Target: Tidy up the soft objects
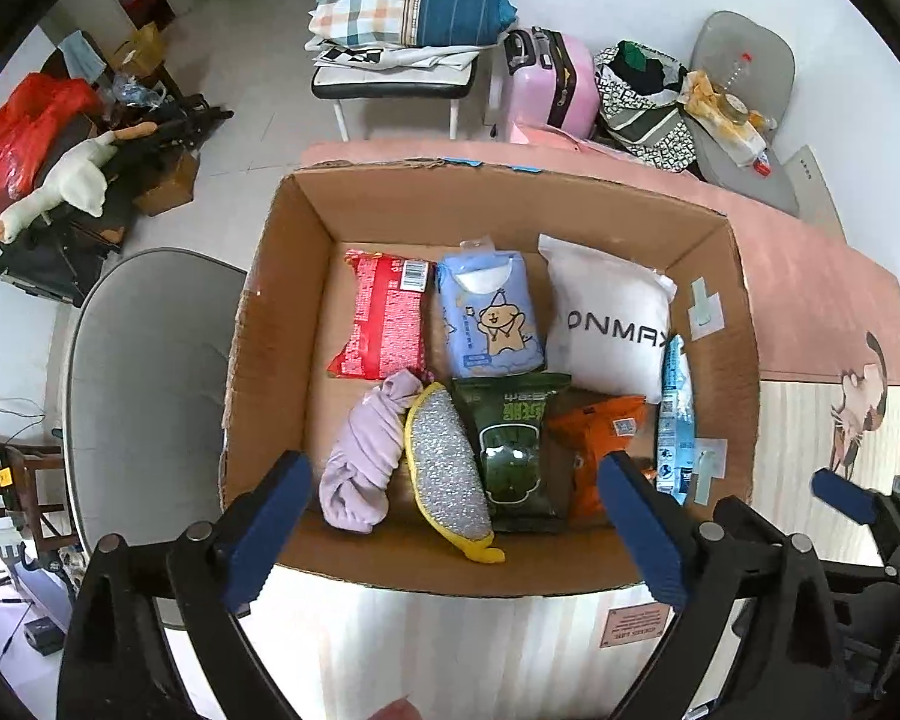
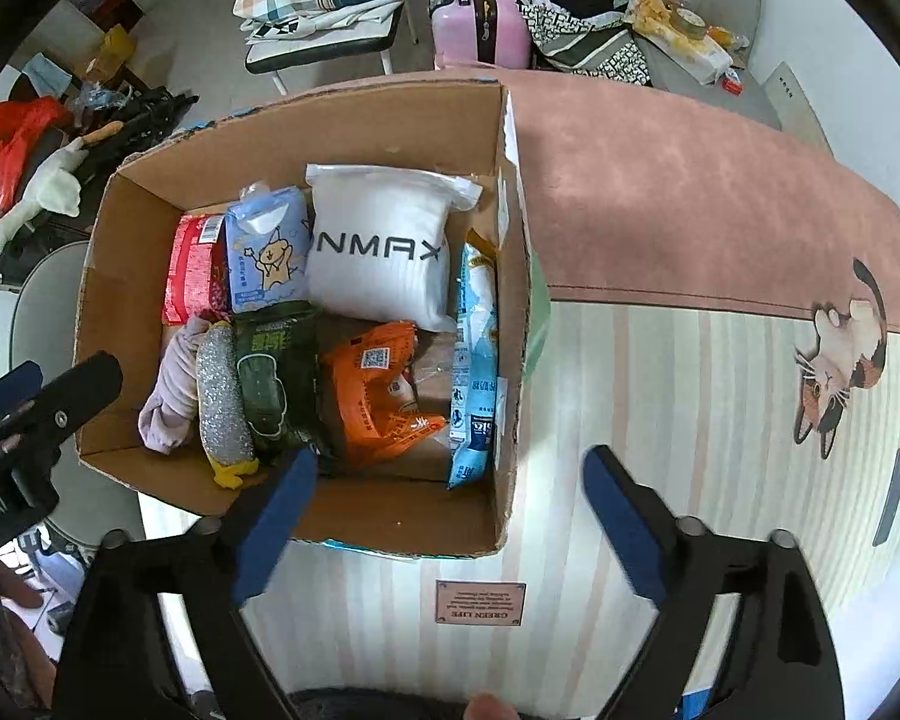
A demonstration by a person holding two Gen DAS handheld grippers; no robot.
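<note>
An open cardboard box (image 1: 282, 276) (image 2: 510, 312) holds several soft items: a red pack (image 1: 381, 318), a blue bear pack (image 1: 489, 315), a white XANMAX pouch (image 1: 609, 321) (image 2: 384, 252), a lilac cloth roll (image 1: 366, 456), a silver-and-yellow sponge (image 1: 447, 468) (image 2: 222, 402), a green pack (image 1: 513, 444), an orange pack (image 1: 600, 438) (image 2: 378, 390) and a light-blue pack (image 1: 675, 420) (image 2: 477, 360). My left gripper (image 1: 453, 525) is open and empty above the box's near edge. My right gripper (image 2: 450, 516) is open and empty, just right of the box's near corner.
The box stands on a table with a pink-and-striped cat mat (image 2: 690, 180). A grey chair (image 1: 144, 396) is to the left. Behind are a chair with bedding (image 1: 402, 12), a pink suitcase (image 1: 555, 84), a bag (image 1: 642, 96) and a goose plush (image 1: 72, 180).
</note>
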